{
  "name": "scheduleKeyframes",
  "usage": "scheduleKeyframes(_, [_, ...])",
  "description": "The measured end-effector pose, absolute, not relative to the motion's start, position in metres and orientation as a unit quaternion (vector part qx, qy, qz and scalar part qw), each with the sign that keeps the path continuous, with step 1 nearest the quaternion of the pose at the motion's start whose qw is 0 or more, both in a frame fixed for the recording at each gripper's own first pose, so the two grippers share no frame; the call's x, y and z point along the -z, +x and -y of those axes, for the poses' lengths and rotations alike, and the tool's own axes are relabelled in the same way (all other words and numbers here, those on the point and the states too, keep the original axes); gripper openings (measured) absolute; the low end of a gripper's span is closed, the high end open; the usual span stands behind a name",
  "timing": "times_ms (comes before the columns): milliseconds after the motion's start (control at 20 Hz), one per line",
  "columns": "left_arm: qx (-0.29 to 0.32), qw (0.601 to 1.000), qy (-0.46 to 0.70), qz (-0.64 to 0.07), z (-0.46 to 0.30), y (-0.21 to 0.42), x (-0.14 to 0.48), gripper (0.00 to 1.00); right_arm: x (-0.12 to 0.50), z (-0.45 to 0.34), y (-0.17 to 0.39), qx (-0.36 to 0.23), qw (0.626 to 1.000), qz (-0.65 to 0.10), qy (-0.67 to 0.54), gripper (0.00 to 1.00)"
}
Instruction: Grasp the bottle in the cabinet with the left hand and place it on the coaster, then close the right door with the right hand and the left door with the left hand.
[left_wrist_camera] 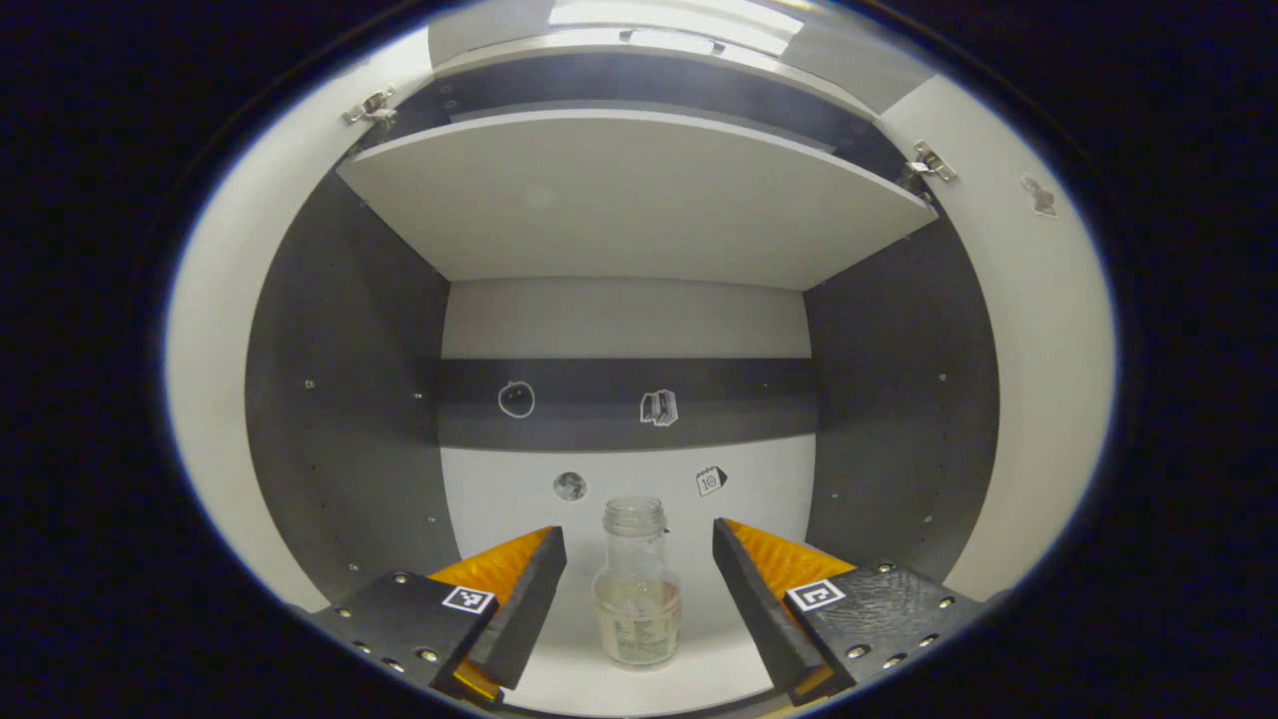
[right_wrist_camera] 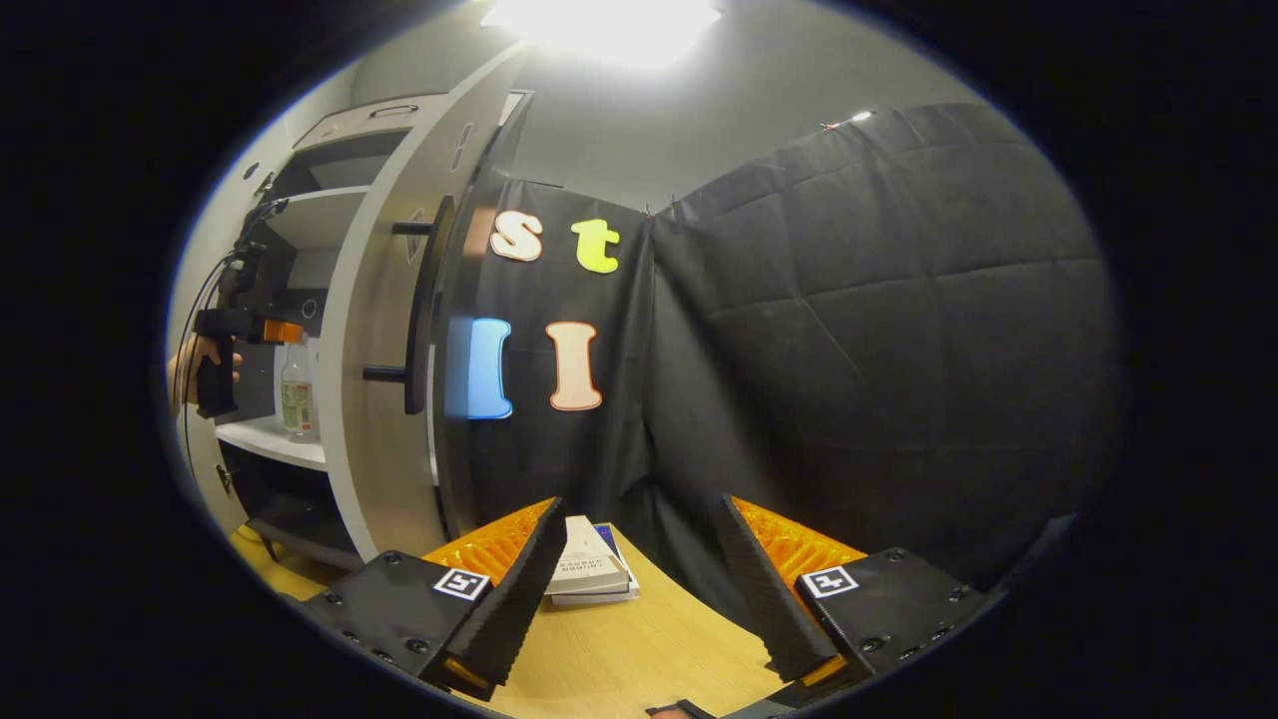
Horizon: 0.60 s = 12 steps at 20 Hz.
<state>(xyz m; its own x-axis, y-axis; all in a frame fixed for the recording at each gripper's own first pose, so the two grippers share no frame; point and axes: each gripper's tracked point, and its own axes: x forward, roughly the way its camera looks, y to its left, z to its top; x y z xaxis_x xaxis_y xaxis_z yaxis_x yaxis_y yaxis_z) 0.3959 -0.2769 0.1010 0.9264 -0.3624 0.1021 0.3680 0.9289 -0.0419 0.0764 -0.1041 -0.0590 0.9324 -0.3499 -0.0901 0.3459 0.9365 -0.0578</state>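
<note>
While both jaws stand parted, the left gripper (left_wrist_camera: 639,589) frames the bottle (left_wrist_camera: 638,584) between its fingers without touching it; bottle: clear glass, uncapped, upright, a little pale content at the bottom, standing on the lower shelf (left_wrist_camera: 519,499) of the cabinet (left_wrist_camera: 349,399) near that shelf's front edge; upper shelf (left_wrist_camera: 639,195) above; small stickers (left_wrist_camera: 659,407) on the back wall; both doors swung open, hinges (left_wrist_camera: 929,162) at the top corners. Right gripper (right_wrist_camera: 639,589): fingers spread, holding nothing, over the wooden table (right_wrist_camera: 639,659); two stacked books (right_wrist_camera: 589,574) lie at the table's far edge, just beyond the fingertips; right door (right_wrist_camera: 384,330) with dark bar handle (right_wrist_camera: 424,305) stands open at left; past it, a hand (right_wrist_camera: 200,364) holds the other gripper at the bottle on the shelf.
</note>
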Motion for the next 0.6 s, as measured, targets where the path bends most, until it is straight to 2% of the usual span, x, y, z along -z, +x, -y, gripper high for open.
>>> scheduleKeyframes(100, [0.188, 0.981, -0.027, 0.046, 0.278, 0.407, -0.101, 0.90, 0.061, 0.102, 0.076, 0.183, 0.981, -0.052, -0.021, 0.93])
scheduleKeyframes(150, [0.191, 0.980, -0.028, 0.048, 0.279, 0.412, -0.102, 0.90, 0.062, 0.101, 0.075, 0.186, 0.981, -0.053, -0.023, 0.98])
scheduleKeyframes(350, [0.211, 0.976, -0.033, 0.038, 0.292, 0.432, -0.093, 0.88, 0.067, 0.099, 0.072, 0.194, 0.979, -0.059, -0.023, 0.98])
scheduleKeyframes(500, [0.211, 0.977, -0.018, 0.026, 0.299, 0.440, -0.082, 0.92, 0.064, 0.098, 0.070, 0.196, 0.979, -0.056, -0.013, 0.98])
scheduleKeyframes(550, [0.205, 0.978, -0.014, 0.025, 0.298, 0.442, -0.081, 0.88, 0.065, 0.101, 0.070, 0.197, 0.979, -0.055, -0.012, 0.98])
scheduleKeyframes(600, [0.206, 0.978, -0.013, 0.022, 0.299, 0.445, -0.078, 0.72, 0.066, 0.101, 0.070, 0.197, 0.979, -0.056, -0.010, 0.98])
